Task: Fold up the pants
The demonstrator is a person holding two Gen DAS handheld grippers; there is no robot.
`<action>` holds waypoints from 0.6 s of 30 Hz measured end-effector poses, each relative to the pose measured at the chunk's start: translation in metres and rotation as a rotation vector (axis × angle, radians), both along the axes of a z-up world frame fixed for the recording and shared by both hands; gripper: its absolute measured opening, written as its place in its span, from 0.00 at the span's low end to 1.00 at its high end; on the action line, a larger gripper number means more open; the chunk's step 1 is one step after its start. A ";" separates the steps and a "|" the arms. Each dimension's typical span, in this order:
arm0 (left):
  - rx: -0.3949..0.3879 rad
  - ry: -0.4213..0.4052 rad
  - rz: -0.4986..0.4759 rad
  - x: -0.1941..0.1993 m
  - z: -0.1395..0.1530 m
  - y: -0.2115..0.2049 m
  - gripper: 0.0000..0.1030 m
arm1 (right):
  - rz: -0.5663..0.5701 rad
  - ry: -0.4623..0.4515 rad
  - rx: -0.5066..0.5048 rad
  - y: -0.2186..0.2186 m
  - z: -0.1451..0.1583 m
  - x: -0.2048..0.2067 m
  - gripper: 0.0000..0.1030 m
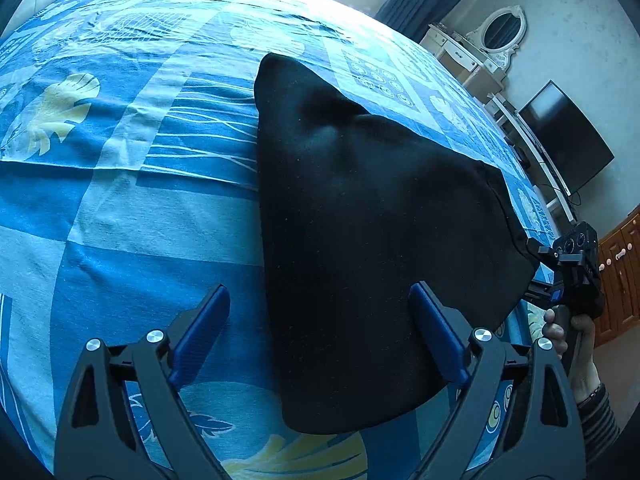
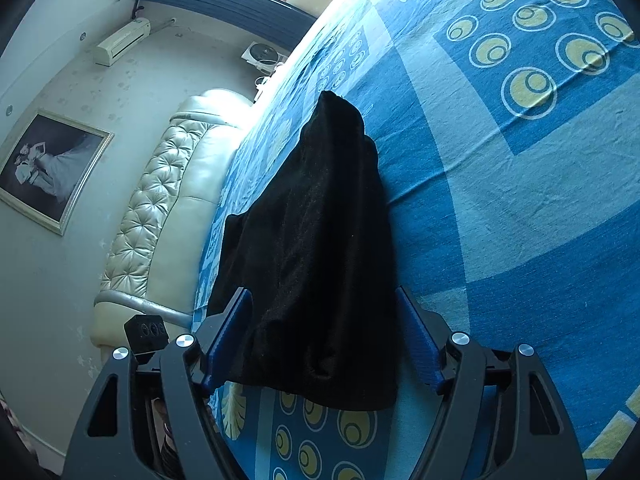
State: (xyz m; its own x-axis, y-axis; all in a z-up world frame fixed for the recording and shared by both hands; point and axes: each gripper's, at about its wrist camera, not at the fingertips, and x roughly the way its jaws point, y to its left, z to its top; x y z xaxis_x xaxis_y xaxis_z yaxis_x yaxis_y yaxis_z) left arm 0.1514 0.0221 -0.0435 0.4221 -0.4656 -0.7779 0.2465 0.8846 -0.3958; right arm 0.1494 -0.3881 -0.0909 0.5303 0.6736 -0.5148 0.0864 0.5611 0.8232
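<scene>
bed (image 1: 120, 200) partly hidden under pants (image 1: 360, 220)

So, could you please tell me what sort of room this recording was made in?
Most likely a home bedroom: the black pants lie on a bed with a blue patterned sheet, a tufted cream headboard stands behind, and a mirrored dressing table stands by the wall.

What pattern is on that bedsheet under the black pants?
The bedsheet is blue patchwork with yellow ringed circles and pale leaf shapes; the right wrist view shows it best.

Black pants (image 1: 360, 220) lie folded on the bedsheet (image 1: 140, 208).
</scene>
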 end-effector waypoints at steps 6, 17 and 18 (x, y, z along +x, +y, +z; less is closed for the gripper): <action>-0.059 0.042 0.017 -0.002 -0.002 0.012 0.89 | 0.005 0.009 -0.018 0.007 0.001 0.003 0.72; -0.166 0.100 -0.010 0.005 -0.013 0.012 0.79 | 0.073 0.037 -0.097 0.034 0.000 0.010 0.64; -0.186 0.113 -0.029 0.005 -0.016 0.007 0.59 | 0.083 0.053 -0.127 0.037 -0.001 0.010 0.57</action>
State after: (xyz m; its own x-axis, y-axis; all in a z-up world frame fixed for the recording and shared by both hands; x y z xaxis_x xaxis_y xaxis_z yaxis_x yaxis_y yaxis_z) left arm 0.1566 0.0295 -0.0595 0.3212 -0.6164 -0.7189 0.2152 0.7868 -0.5785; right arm 0.1593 -0.3515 -0.0922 0.4450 0.6419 -0.6244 0.0770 0.6673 0.7408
